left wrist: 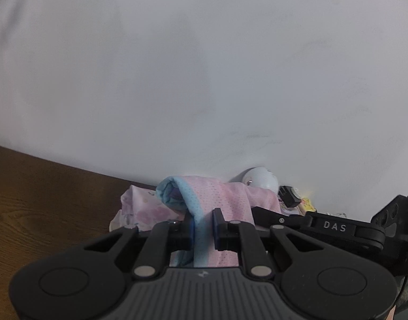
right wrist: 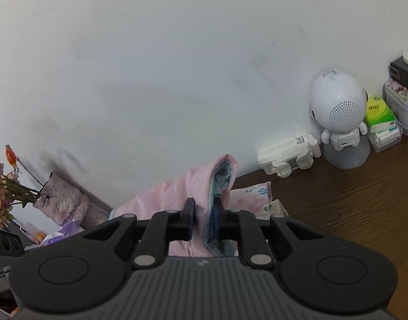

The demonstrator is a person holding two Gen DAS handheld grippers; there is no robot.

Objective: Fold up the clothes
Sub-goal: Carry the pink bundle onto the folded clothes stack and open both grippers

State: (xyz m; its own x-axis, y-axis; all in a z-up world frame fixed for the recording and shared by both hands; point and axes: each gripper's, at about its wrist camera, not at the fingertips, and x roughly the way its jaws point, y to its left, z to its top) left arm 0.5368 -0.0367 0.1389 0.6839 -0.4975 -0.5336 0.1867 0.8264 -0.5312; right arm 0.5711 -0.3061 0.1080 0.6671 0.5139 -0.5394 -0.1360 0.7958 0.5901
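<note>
In the left wrist view, the left gripper (left wrist: 203, 229) has its two black fingers closed on one pink dotted mesh garment with a light blue lining (left wrist: 217, 200), pinching a fold of it where the blue edge runs down between the pads. The garment is lifted above the dark brown wooden table (left wrist: 44, 213) and rises as a hump in front of the plain white wall (left wrist: 204, 66). Behind the garment and lower, one folded floral cloth in pale pink and white (left wrist: 140, 210) lies on the table. To the right of the garment, one white round-headed robot figurine (left wrist: 259, 178) peeks over the cloth, and the black arm of the other gripper, marked "DAS" (left wrist: 334, 226), reaches in from the right.

In the right wrist view, the right gripper (right wrist: 205, 220) likewise clamps the same pink garment (right wrist: 177, 194), its two fingers shut on a doubled edge with the blue lining showing inside the fold. Just right of the garment, the floral cloth (right wrist: 254, 200) rests on the table (right wrist: 350, 200). Further right of the garment, against the wall (right wrist: 177, 53), stand one white folding phone stand (right wrist: 289, 157), the one robot figurine (right wrist: 338, 109) on its grey base, two stacked tissue packs topped with green (right wrist: 381, 120) and one clear tub (right wrist: 403, 112) under a dark box. Left of the garment lies one wrapped bouquet of faded flowers (right wrist: 57, 200).
</note>
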